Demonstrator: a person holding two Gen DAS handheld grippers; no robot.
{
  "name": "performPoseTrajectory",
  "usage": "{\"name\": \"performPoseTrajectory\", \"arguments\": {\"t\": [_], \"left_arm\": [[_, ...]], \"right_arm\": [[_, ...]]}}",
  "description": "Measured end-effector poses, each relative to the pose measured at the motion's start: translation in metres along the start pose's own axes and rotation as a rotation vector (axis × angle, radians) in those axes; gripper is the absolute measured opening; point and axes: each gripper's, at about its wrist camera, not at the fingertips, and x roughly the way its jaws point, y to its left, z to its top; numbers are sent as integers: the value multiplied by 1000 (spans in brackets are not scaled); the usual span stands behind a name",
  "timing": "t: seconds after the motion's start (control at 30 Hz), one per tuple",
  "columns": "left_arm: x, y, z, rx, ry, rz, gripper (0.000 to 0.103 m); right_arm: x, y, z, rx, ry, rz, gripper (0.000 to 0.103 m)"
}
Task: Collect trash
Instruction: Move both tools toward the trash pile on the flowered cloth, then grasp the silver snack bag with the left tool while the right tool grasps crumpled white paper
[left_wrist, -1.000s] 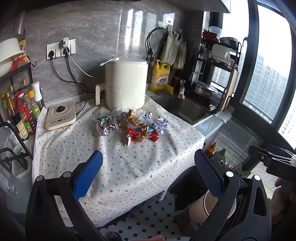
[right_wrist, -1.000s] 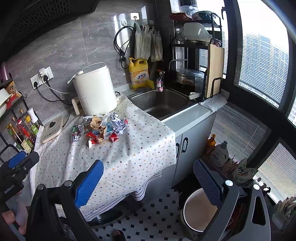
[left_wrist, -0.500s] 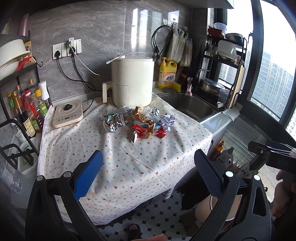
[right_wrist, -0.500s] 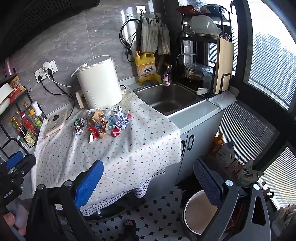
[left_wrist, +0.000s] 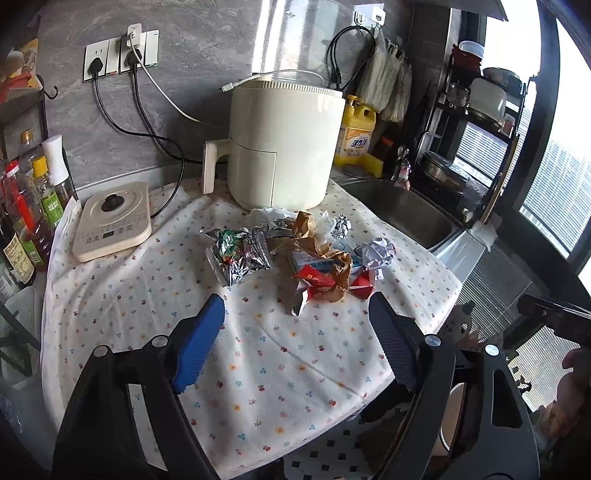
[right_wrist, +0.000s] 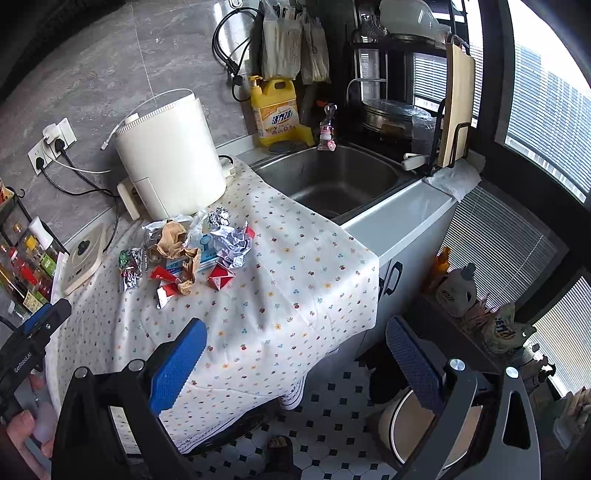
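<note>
A trash pile (left_wrist: 314, 254) lies on the flowered tablecloth (left_wrist: 155, 295): a foil wrapper (left_wrist: 238, 254), brown paper, red wrappers (left_wrist: 314, 277), a crumpled white paper ball (left_wrist: 378, 253) and a foil ball (left_wrist: 341, 227). My left gripper (left_wrist: 295, 306) hovers just short of the pile. Its jaws are closing, and nothing is between them. In the right wrist view the same pile (right_wrist: 192, 254) sits further off. My right gripper (right_wrist: 295, 326) stands open and empty over the cloth's hanging front corner. A cream bin (right_wrist: 424, 424) stands on the floor under its right finger.
A white air fryer (left_wrist: 284, 147) stands behind the pile, with a flat white appliance (left_wrist: 112, 221) to the left. Bottles (left_wrist: 29, 221) line the left edge. The sink (right_wrist: 332, 181) and a yellow jug (right_wrist: 275, 110) are to the right. A person's foot (right_wrist: 280, 446) is on the tiled floor.
Both grippers have moved forward and down toward the table, so the trash pile looks larger and nearer. The left jaws have narrowed. The right jaws stay wide.
</note>
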Motion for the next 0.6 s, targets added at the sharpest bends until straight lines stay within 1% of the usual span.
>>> {"name": "performPoseTrajectory", "arguments": {"t": [0.07,0.1,0.23,0.27,0.3,0.37,0.43,0.5,0.6], "left_arm": [[17,10,4,-12,19,-12,72],[24,15,5,-19,22,-21,67],[53,33,10,-30,40,-33,58],[60,38,12,-36,49,-34,54],[68,43,14,-45,57,-23,54],[85,54,16,-69,80,-9,54],[101,66,18,-98,102,-1,58],[116,74,20,-111,125,-17,67],[133,80,22,-106,148,-11,76]], "right_arm": [[13,8,7,-8,10,-9,95],[18,10,11,-3,15,-16,95],[37,19,25,15,18,-30,95],[42,21,28,17,18,-33,95],[46,24,32,19,18,-32,95],[55,30,37,20,19,-29,95],[65,37,42,16,23,-23,95],[76,42,45,15,34,-14,95],[91,49,51,16,52,-2,95]]}}
